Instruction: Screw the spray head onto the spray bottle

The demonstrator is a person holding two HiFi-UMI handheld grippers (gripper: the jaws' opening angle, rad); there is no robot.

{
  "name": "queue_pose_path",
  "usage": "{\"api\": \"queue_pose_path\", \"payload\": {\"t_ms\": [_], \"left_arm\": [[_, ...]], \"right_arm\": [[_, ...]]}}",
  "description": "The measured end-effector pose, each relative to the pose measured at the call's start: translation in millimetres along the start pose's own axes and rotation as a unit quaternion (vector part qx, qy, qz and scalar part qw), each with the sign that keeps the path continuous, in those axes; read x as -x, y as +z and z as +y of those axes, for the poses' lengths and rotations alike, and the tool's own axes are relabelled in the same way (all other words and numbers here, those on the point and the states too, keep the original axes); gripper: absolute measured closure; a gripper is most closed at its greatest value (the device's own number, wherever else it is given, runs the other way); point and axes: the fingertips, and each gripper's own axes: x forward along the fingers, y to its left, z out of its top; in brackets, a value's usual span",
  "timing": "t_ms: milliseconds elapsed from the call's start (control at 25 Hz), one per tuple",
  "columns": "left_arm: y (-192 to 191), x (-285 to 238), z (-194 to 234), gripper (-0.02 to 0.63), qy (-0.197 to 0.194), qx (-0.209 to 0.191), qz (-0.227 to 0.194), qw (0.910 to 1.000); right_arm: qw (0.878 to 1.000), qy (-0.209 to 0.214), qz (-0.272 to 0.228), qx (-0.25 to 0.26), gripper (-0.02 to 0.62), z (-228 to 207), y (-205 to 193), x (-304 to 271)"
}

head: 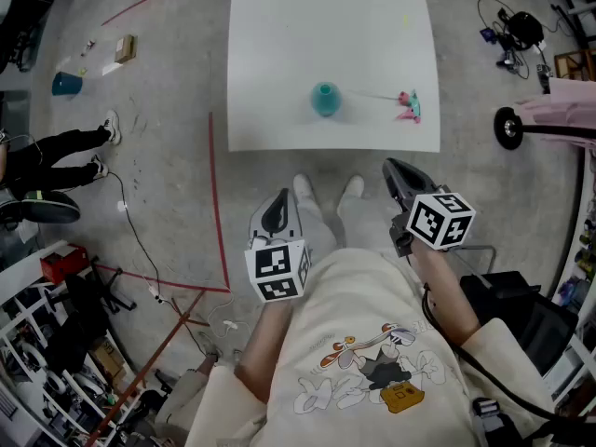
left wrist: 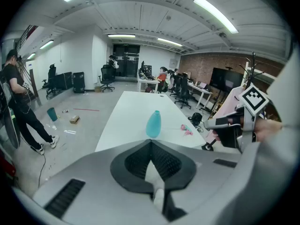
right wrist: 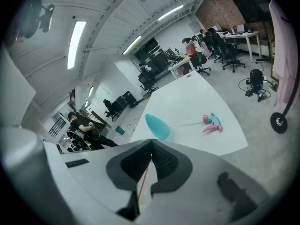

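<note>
Head view: bottle (head: 325, 99) beyond left gripper (head: 279, 199)

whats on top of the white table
On the table: a teal spray bottle standing upright and a pink spray head lying apart, to its right. The bottle's inside is hidden.

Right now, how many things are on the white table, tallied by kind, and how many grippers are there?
Teal spray bottle, upright: 1
Pink-and-teal spray head, lying flat, apart from the bottle: 1
Grippers, left gripper and right gripper, both shut, holding nothing: 2
Total: 4
</note>
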Motion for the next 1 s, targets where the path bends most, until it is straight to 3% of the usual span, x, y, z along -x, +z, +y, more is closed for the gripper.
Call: {"api": "queue_pose_path", "payload": {"t_ms": [320,640,840,960,1000], "left_arm": [[23,-17,-10,0.6,-0.016,-0.029,-0.029,0.999],[85,-71,-24,0.601,-0.088,-0.11,-0.048,0.9889],[118,-100,-10,0.6,-0.143,-0.154,-0.064,0.9755],[125,-116,-4,0.596,-0.202,-0.183,-0.075,0.9592],[125,-123,-4,0.556,-0.222,-0.191,-0.073,0.9533]], "right_arm": [[0.999,-0.017,-0.038,-0.009,0.591,-20,18,21],[0.994,-0.046,-0.076,-0.066,0.591,-27,43,6],[0.989,-0.066,-0.093,-0.095,0.591,-11,69,-22],[0.984,-0.079,-0.106,-0.119,0.591,-4,83,-41],[0.982,-0.083,-0.113,-0.124,0.591,-3,88,-46]]}}
